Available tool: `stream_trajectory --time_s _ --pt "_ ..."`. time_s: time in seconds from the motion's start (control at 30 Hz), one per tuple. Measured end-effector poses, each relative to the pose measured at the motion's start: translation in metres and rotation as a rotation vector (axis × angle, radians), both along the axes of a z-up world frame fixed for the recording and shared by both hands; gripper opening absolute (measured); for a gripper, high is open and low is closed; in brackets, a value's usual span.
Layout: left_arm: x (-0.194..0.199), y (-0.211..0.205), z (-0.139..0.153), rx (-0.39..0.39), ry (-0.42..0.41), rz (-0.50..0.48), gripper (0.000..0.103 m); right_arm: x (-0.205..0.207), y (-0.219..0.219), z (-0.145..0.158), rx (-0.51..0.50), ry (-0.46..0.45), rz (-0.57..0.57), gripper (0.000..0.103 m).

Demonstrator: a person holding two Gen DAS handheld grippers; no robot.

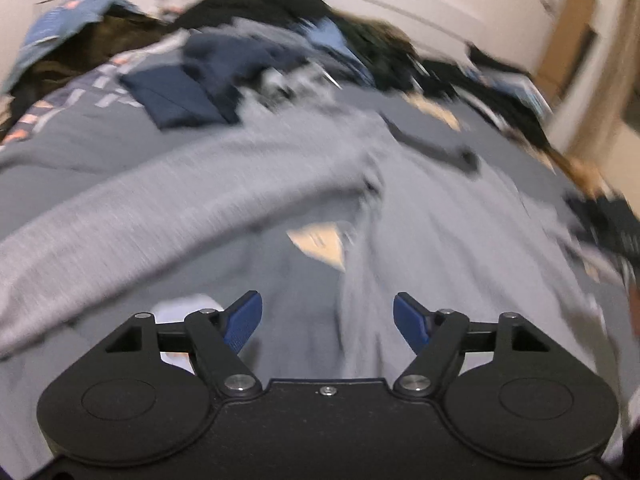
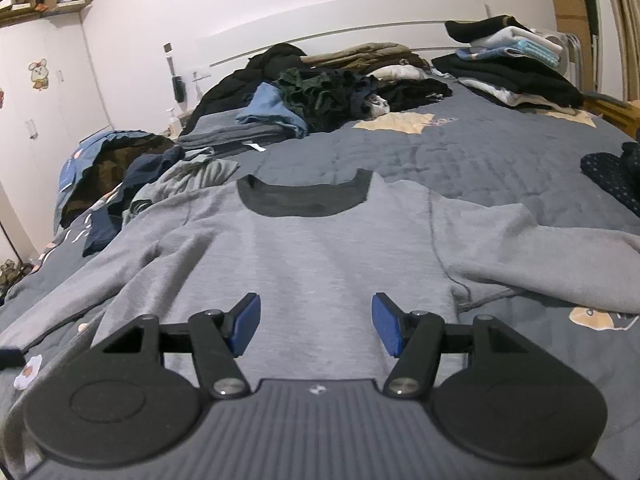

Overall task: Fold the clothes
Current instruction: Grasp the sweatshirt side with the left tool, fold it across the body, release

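A grey sweater (image 2: 312, 248) with a dark collar (image 2: 304, 200) lies flat on the bed, face up, with both sleeves spread out to the sides. My right gripper (image 2: 316, 322) hovers open over the lower body of the sweater, with nothing between its blue pads. The left wrist view is blurred. There the sweater (image 1: 180, 192) stretches one long sleeve across to the left. My left gripper (image 1: 328, 320) is open above the cloth near the sweater's side edge, and nothing sits between its pads.
The bed has a grey-blue quilt (image 2: 480, 152). A heap of unfolded dark clothes (image 2: 328, 92) lies at the head end, and a folded stack (image 2: 520, 76) sits at the back right. A navy garment (image 1: 180, 96) lies left of the sweater. A dotted dark item (image 2: 612, 176) lies at the right edge.
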State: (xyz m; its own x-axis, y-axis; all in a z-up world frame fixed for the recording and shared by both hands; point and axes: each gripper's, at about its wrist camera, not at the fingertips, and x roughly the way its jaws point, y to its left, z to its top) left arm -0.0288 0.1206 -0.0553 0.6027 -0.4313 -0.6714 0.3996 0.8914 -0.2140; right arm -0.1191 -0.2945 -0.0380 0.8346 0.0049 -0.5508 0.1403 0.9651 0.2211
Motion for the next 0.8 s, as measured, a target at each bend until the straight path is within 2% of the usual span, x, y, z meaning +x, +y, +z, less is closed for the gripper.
stream_trajectory --time_s 0.1,0.13,0.2,0.23,0.27,0.4,0.53,0.6,0.67,0.7,0.73,0.8 --pt "-0.017 -0.010 -0.011 0.068 0.007 -0.060 0.074 0.000 0.005 0.000 -0.006 0.005 0.013 0.061" --pt "-0.019 -0.010 -0.016 0.070 0.023 -0.067 0.074 0.001 0.007 0.000 -0.008 0.008 0.015 0.061" --pt "-0.021 -0.010 -0.025 0.067 0.058 -0.078 0.066 0.001 0.011 -0.001 -0.012 0.015 0.019 0.061" --pt "-0.020 -0.006 -0.029 0.041 0.093 -0.069 0.039 0.001 0.014 -0.001 -0.012 0.014 0.023 0.061" --pt "-0.018 -0.002 -0.032 0.014 0.128 -0.059 0.006 0.002 0.016 0.000 -0.013 0.014 0.026 0.061" --pt "-0.022 0.031 -0.028 -0.166 0.209 -0.003 0.003 0.003 0.025 0.003 -0.012 0.004 0.044 0.061" --pt "-0.044 0.066 -0.011 -0.277 0.234 0.035 0.003 0.003 0.030 0.005 -0.004 0.001 0.060 0.061" --pt "-0.049 0.071 -0.012 -0.265 0.271 0.040 0.003 0.004 0.031 0.005 -0.001 0.004 0.066 0.061" --pt "-0.050 0.064 -0.017 -0.184 0.285 0.032 0.008 0.006 0.032 0.004 0.002 0.009 0.073 0.061" --pt "-0.051 0.063 -0.019 -0.174 0.276 0.055 0.008 0.006 0.033 0.004 0.003 0.011 0.076 0.061" --pt "-0.052 0.063 -0.019 -0.171 0.267 0.073 0.011 0.006 0.033 0.004 0.004 0.012 0.079 0.061" --pt "-0.051 0.066 -0.013 -0.189 0.243 0.095 0.030 0.005 0.034 0.005 0.007 0.010 0.088 0.061"
